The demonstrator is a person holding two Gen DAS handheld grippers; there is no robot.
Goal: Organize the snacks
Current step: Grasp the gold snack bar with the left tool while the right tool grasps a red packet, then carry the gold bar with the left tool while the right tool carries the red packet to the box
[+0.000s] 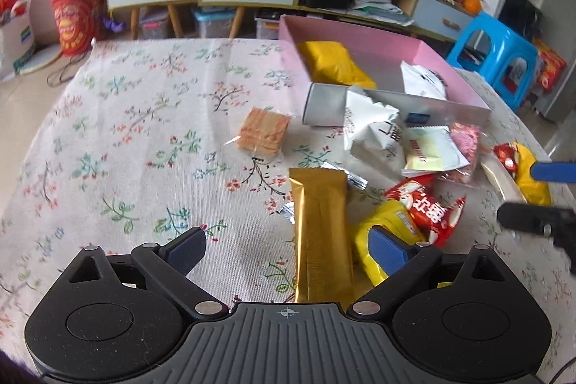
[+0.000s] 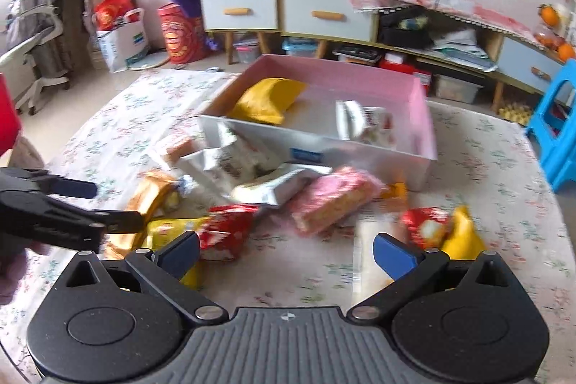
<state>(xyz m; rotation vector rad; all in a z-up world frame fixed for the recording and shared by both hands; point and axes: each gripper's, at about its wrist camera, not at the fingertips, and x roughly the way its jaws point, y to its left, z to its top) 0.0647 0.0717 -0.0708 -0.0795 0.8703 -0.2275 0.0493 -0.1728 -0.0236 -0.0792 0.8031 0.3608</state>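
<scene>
Hovering over the floral cloth of the table (image 1: 126, 132), the left tool (image 1: 288, 249) has its jaws apart around a long, glossy gold wrapper (image 1: 322, 236). Only the left view shows a clear-wrapped square biscuit (image 1: 264, 131) lying apart. The right tool (image 2: 286, 251) is spread open, holding nothing, above crinkly red, yellow and pink packets (image 2: 331, 200). The pink box (image 2: 414, 103) holds a yellow packet (image 2: 268, 99) and a white one (image 2: 363, 123).
</scene>
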